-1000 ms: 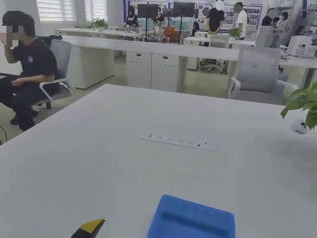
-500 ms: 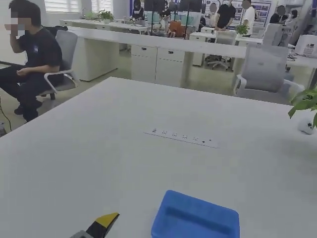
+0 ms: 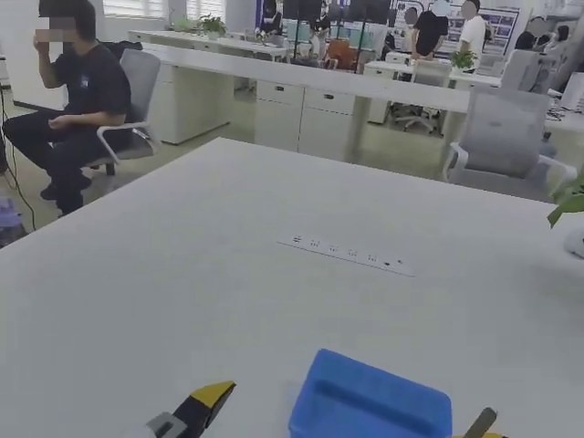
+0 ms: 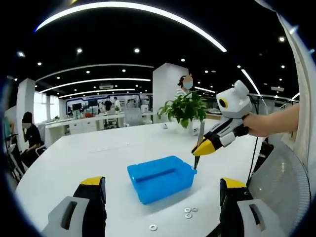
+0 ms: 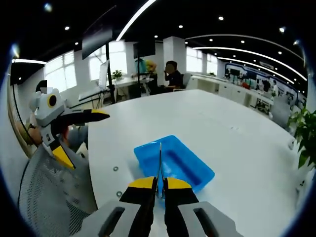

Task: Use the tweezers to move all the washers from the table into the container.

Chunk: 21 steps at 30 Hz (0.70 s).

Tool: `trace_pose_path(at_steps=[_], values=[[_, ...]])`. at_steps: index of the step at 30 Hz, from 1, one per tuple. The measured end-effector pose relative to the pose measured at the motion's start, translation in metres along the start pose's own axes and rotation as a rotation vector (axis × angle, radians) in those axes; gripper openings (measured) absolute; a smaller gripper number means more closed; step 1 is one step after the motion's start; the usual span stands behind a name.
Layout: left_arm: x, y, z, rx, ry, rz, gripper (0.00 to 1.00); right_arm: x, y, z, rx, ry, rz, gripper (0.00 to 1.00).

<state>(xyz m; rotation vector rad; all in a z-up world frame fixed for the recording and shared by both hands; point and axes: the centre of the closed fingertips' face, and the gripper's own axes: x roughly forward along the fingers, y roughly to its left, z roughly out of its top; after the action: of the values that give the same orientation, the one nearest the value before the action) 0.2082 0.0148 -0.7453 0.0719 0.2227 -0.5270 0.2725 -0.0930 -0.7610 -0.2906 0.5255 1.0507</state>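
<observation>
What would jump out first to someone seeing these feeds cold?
The bright blue container on the white table draws the eye first. Next come the thin tweezers pinched in the shut right gripper, tips near a corner of the container. A few small washers lie on the table just outside it, near the table's edge.

I worked in an open-plan office: ahead of my left gripper (image 4: 161,183) ran a broad white table (image 3: 164,274) with a flush socket strip (image 3: 347,255), and beyond it rows of white desks (image 3: 310,78), grey swivel chairs (image 3: 505,128), a seated person (image 3: 87,100), standing people (image 3: 429,32), potted plants (image 4: 185,106) and long ceiling strip lights (image 4: 133,7) overhead.
</observation>
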Motion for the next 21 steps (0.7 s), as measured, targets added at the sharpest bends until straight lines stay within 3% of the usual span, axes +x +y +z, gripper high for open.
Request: trace_pose_path(at_steps=[7, 13, 21], values=[[0.001, -0.002, -0.002, 0.004, 0.01, -0.008, 0.97, 0.003, -0.019, 0.019, 0.028, -0.055, -0.007, 0.02], [0.001, -0.001, -0.003, -0.001, 0.016, -0.004, 0.95, 0.01, -0.043, 0.037, 0.185, -0.166, -0.003, 0.03], [0.0, 0.0, -0.004, 0.002, 0.018, 0.0, 0.94, 0.029, -0.071, 0.021, 0.268, -0.137, -0.052, 0.03]])
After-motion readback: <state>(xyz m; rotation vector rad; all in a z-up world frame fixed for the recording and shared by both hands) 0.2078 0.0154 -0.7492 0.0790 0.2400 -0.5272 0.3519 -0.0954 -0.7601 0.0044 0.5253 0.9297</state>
